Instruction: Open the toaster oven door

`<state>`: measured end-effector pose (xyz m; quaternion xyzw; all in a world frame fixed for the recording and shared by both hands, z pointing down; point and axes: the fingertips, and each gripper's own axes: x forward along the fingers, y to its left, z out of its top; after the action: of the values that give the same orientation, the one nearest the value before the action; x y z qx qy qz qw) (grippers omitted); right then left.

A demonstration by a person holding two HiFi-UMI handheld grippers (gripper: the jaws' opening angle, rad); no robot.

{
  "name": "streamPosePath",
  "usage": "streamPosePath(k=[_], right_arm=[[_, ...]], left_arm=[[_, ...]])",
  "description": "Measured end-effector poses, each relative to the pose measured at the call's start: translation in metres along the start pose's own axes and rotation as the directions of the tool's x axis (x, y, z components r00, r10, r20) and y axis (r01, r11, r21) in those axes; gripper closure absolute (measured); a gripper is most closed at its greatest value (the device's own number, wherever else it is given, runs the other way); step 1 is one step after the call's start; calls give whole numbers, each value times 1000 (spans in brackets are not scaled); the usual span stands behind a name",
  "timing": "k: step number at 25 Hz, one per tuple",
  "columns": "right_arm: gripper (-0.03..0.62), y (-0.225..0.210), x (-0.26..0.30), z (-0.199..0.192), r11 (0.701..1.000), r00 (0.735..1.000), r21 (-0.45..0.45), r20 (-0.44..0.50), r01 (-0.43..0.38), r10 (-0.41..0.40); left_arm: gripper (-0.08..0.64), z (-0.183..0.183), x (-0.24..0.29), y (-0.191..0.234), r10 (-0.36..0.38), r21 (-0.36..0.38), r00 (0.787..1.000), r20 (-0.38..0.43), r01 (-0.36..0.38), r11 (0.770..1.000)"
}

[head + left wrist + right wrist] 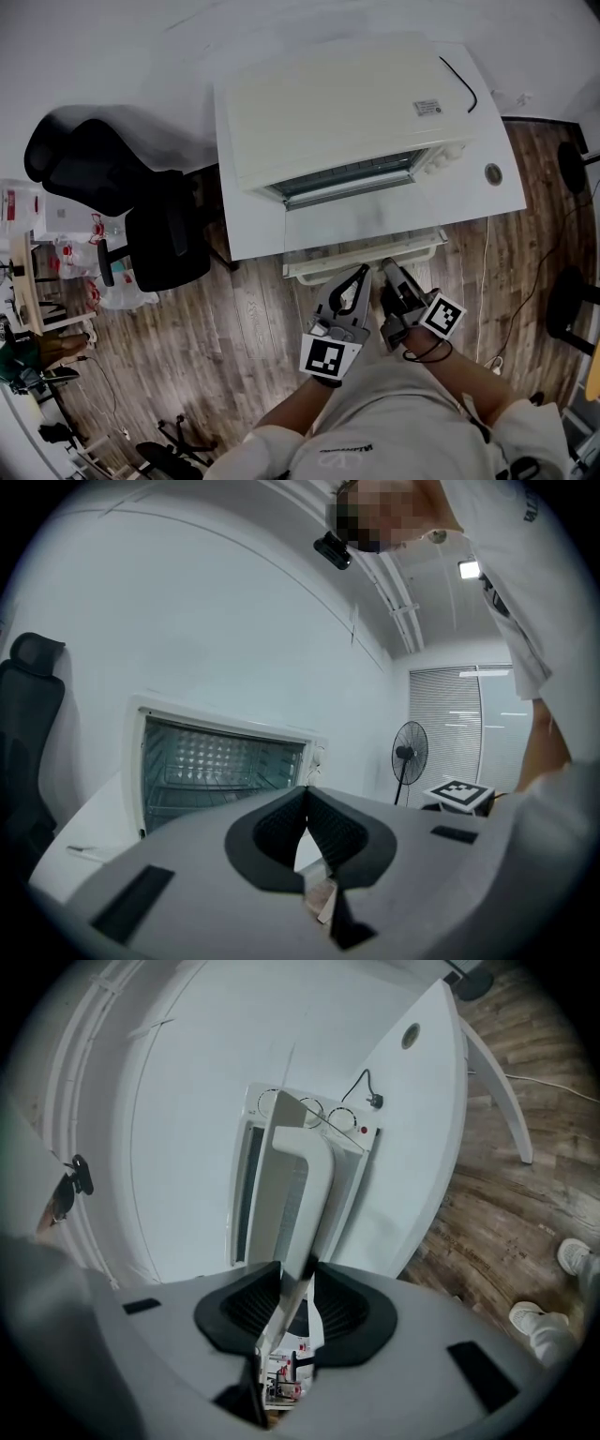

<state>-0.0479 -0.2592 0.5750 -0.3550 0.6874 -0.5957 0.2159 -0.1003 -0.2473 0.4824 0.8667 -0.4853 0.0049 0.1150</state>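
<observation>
The right gripper (pixel 388 270) clamps the white bar handle (pixel 314 269), which runs crosswise, on the glass door (pixel 361 225) of the white toaster oven (pixel 337 122), lowered nearly flat toward the person, while the closed, empty left gripper (pixel 362 275) hovers just beside it.

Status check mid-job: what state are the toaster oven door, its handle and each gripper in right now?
toaster oven door: open, swung down to about level.
door handle: clamped between the right gripper's jaws.
right gripper: shut on door handle.
left gripper: shut, nothing between its jaws.
</observation>
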Motion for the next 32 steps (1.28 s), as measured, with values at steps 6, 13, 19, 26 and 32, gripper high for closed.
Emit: streamPosePath(k=[6, 13, 19, 26, 32], right_arm=[[471, -13, -4, -5, 1000, 1000, 0, -6, 21, -21], [477, -34, -7, -14, 998, 998, 17, -22, 65, -64], [482, -58, -10, -23, 993, 993, 43, -44, 111, -109], [485, -79, -10, -28, 989, 988, 55, -70, 140, -137], [485, -98, -6, -32, 986, 984, 56, -95, 157, -152]], left_arm=[[554, -13, 2, 2, 7, 12, 1000, -11, -7, 1000], [554, -30, -2, 6, 30, 20, 999, -26, -29, 999], [554, -44, -5, 9, 45, 5, 998, -48, -45, 999], [554, -57, -3, 12, 63, 14, 996, -61, -62, 998], [554, -72, -4, 17, 72, 64, 995, -72, -67, 996]])
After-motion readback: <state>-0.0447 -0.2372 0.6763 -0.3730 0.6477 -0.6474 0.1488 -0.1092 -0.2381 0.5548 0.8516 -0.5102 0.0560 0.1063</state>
